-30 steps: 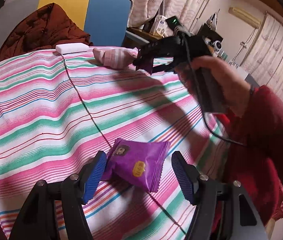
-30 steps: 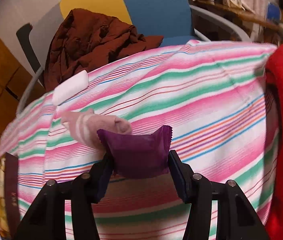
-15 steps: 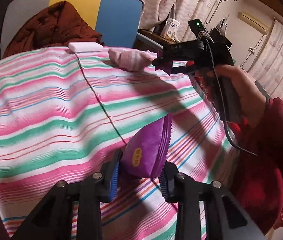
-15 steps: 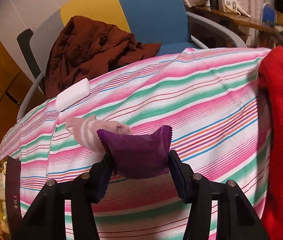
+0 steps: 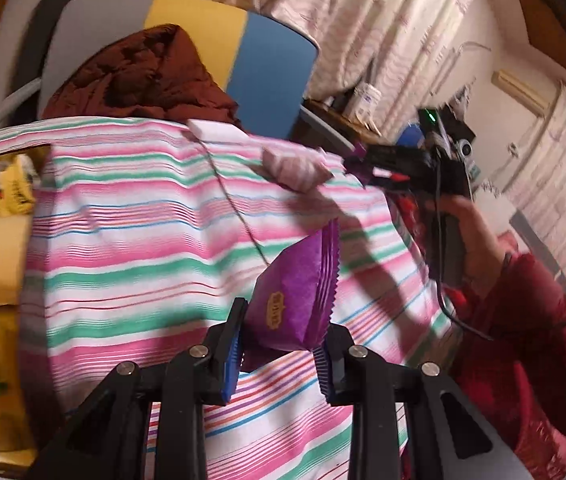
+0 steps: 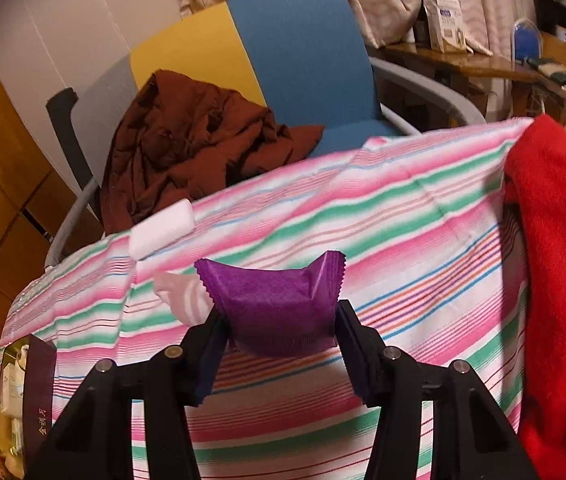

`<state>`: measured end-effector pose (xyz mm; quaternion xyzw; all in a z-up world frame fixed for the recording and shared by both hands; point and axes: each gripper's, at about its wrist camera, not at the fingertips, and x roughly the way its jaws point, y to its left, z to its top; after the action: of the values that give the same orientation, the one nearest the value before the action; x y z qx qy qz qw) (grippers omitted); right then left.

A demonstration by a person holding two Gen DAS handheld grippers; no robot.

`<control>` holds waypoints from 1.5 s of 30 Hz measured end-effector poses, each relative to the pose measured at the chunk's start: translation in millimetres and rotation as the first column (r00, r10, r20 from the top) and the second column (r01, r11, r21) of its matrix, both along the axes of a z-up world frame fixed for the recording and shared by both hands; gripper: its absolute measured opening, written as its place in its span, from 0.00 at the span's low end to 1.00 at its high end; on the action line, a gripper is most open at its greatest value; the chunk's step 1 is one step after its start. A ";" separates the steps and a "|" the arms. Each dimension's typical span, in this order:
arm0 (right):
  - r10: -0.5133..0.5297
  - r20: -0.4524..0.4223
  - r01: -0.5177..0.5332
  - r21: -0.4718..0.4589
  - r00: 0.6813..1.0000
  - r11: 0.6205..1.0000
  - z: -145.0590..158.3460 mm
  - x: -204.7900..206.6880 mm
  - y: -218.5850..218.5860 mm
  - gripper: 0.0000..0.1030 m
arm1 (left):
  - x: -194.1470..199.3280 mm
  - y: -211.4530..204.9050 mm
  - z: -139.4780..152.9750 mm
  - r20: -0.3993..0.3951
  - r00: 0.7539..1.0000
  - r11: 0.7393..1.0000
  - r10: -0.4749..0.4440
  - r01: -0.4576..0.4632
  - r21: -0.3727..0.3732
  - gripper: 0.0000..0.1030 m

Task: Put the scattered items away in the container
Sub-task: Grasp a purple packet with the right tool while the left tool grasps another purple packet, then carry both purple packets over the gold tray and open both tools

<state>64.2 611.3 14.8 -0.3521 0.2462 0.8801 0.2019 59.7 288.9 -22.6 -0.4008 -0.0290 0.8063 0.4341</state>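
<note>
Tongs, left (image 5: 279, 350): closing, clamped on purple snack packet (image 5: 297, 300), lifted clear above striped table (image 5: 131, 240). Tongs, right (image 6: 279, 344): clenched on second purple packet (image 6: 275, 304), also above table. Pink sock (image 6: 181, 294), white pack (image 6: 161, 229): on table. Container (image 6: 31, 392): at table's edge.

A crinkled purple foil snack packet with a gold emblem (image 5: 295, 304) stands on edge above the striped desk, its serrated seam upward. A second purple foil packet (image 6: 279, 312) sags in a bowed curve, corners raised. A pink-and-white striped sock (image 6: 181, 294) lies crumpled on the cloth; a white rectangular tissue pack (image 6: 161, 229) rests flat near the far edge. An open container of assorted packets (image 6: 23, 400) sits beside the desk's left edge.
</note>
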 end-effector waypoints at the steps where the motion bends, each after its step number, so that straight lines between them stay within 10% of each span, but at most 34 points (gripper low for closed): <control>1: 0.013 -0.020 -0.012 0.003 1.000 1.000 3.1 0.4 -3.3 0.52 | -1.5 -5.2 1.8 0.002 1.000 1.000 0.014 -0.014 0.008 0.29; 14: 0.334 -0.131 -0.332 0.036 0.933 0.942 38.1 -7.6 -123.8 0.52 | -29.7 -113.0 29.6 0.039 0.967 0.960 0.253 -0.256 0.115 0.29; 24: 0.648 -0.130 -0.648 0.042 0.751 0.760 45.3 -25.4 -283.3 0.52 | -56.3 -194.3 22.2 0.119 0.898 0.886 0.423 -0.438 0.155 0.29; 31: 0.768 -0.013 -0.763 0.095 0.641 0.639 32.4 -39.6 -363.6 0.52 | -69.1 -212.0 5.1 0.158 0.885 0.885 0.438 -0.455 0.094 0.29; 45: 0.778 0.074 -0.781 0.088 0.624 0.618 15.0 -48.2 -389.8 0.63 | -69.2 -226.7 -9.0 0.231 0.855 0.868 0.464 -0.491 0.070 0.51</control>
<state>16.0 221.4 29.8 -0.4247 0.0171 0.8878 -0.1766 -9.5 62.2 -31.6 -0.4340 -0.2236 0.8393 0.2393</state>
